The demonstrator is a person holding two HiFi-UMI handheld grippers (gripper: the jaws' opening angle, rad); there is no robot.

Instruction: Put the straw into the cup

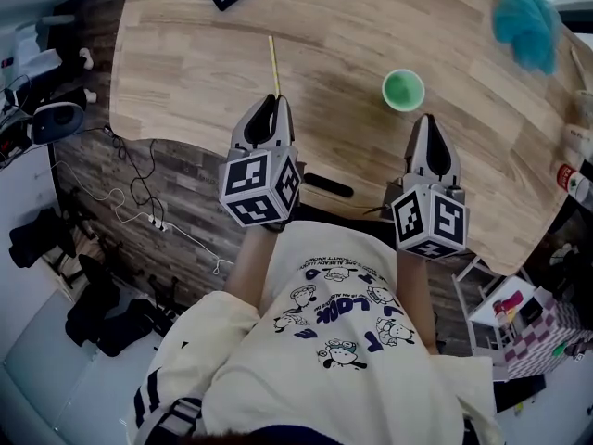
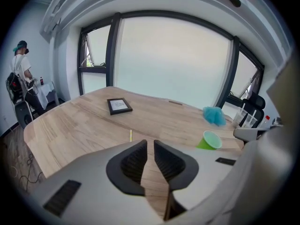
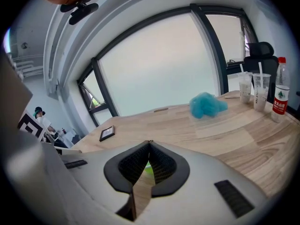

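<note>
– Yellow straw [image 1: 274,65]: where is it, and how does it lie?
– Entered as flat on the desk [image 1: 185,63]. The long axis runs away from the person. The near end is just ahead of the left tool [image 1: 269,119], and the far end is pointed toward the desk's far side. The green cup [image 1: 403,90] is listed upright, mouth up, off to the straw's right and ahead of the right tool [image 1: 432,142].
– Handling?
– Judged very light, thin, easily crushed and apt to roll. A gentle pinch across the shaft, a little past the near end, is advised. Most of the length is then left free to be tipped upright into the cup.
– Tools?
– Left: jaws narrowly parted, only bare desk seen between them. Right: jaws pressed together at the tips, nothing held.
</note>
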